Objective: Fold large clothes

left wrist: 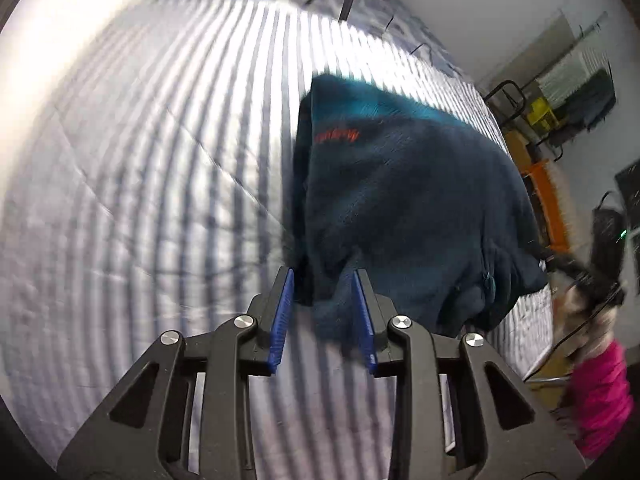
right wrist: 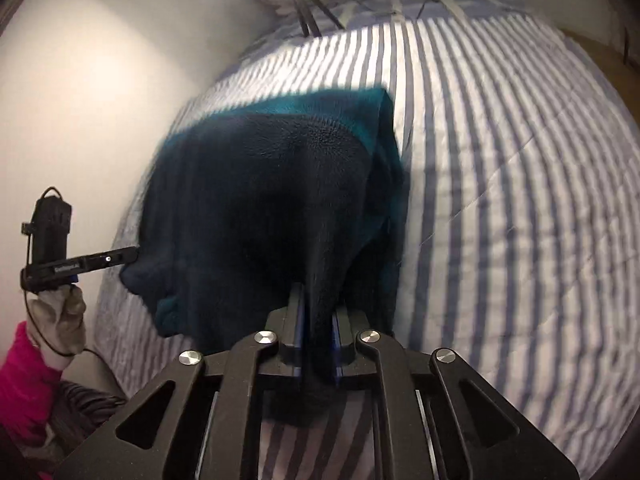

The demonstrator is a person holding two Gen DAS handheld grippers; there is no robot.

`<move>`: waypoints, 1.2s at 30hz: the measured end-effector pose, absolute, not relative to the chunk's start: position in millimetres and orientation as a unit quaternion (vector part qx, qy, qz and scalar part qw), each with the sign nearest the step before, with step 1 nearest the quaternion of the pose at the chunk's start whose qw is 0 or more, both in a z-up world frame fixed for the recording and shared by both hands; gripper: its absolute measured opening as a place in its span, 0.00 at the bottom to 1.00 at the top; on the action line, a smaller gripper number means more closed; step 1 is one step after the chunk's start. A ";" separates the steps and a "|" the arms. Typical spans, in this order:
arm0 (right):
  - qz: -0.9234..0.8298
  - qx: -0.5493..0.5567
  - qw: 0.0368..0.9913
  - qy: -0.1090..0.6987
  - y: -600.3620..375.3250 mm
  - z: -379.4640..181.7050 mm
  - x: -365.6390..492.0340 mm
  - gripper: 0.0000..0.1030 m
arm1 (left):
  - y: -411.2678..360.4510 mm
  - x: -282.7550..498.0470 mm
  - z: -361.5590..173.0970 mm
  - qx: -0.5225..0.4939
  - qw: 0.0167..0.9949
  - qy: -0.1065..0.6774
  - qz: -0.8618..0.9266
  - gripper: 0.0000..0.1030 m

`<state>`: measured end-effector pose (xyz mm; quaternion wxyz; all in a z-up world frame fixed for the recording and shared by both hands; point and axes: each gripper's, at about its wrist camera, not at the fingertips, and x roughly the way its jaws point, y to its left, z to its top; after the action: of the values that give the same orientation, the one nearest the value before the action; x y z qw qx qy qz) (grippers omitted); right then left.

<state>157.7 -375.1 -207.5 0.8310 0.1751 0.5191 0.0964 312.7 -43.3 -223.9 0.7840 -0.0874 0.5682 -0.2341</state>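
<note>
A dark navy fleece jacket (left wrist: 404, 196) with a teal band and an orange chest logo (left wrist: 338, 136) lies bunched on the striped bed. My left gripper (left wrist: 323, 276) has its blue pads (left wrist: 285, 304) closed around the fleece's near edge, which fills the gap between them. Seen from the right wrist, the fleece (right wrist: 256, 184) rises as a dark mound. My right gripper (right wrist: 318, 300) is shut on a narrow fold of it, drawn up between the pads. The left gripper (right wrist: 134, 251) meets the fleece's left corner there.
The blue-and-white striped quilt (right wrist: 500, 184) covers the bed. A white wall (right wrist: 80, 100) runs close along its left side. A gloved hand (right wrist: 60, 312) in a pink sleeve (right wrist: 24, 372) holds the left gripper. Shelves, a yellow box (left wrist: 540, 114) and an orange frame (left wrist: 550, 204) stand beyond the bed.
</note>
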 end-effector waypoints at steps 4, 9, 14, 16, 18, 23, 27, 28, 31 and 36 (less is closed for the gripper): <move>0.082 0.083 0.871 0.476 -373.0 -156.7 137.3 0.12 | -44.4 311.3 -179.7 -0.066 0.825 0.512 -0.228 0.29; 0.127 0.036 0.905 0.403 -346.2 -122.6 164.5 0.12 | -78.4 342.6 -154.2 -0.088 0.839 0.473 -0.254 0.29; 0.152 0.051 0.897 0.412 -325.8 -139.4 233.1 0.12 | -135.2 379.5 -159.4 -0.065 0.838 0.471 -0.269 0.29; 0.150 0.061 0.888 0.429 -322.3 -156.9 255.9 0.12 | -153.8 391.9 -174.0 -0.059 0.831 0.480 -0.273 0.29; 0.141 0.052 0.879 0.454 -320.3 -179.0 269.1 0.11 | -167.8 398.5 -195.0 -0.052 0.823 0.496 -0.272 0.29; 0.145 0.069 0.864 0.477 -326.4 -221.8 245.2 0.10 | -170.0 380.1 -271.5 -0.021 0.788 0.538 -0.299 0.29; 0.136 0.093 0.877 0.451 -329.3 -248.0 223.6 0.10 | -170.1 372.9 -270.7 -0.013 0.804 0.512 -0.302 0.29; 0.132 0.095 0.878 0.450 -328.7 -245.8 224.8 0.10 | -168.5 374.2 -265.6 -0.013 0.801 0.514 -0.305 0.29; 0.147 0.088 0.873 0.457 -329.6 -225.1 222.6 0.09 | -142.3 377.7 -241.6 -0.061 0.793 0.514 -0.320 0.29; 0.163 0.133 0.881 0.423 -352.1 -182.1 208.9 0.12 | -55.8 399.4 -224.7 -0.190 0.804 0.493 -0.274 0.57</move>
<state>208.9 -352.1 -182.1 0.8812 0.1331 0.4233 0.1632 399.4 -55.8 -224.7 0.8037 -0.1902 0.4928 -0.2739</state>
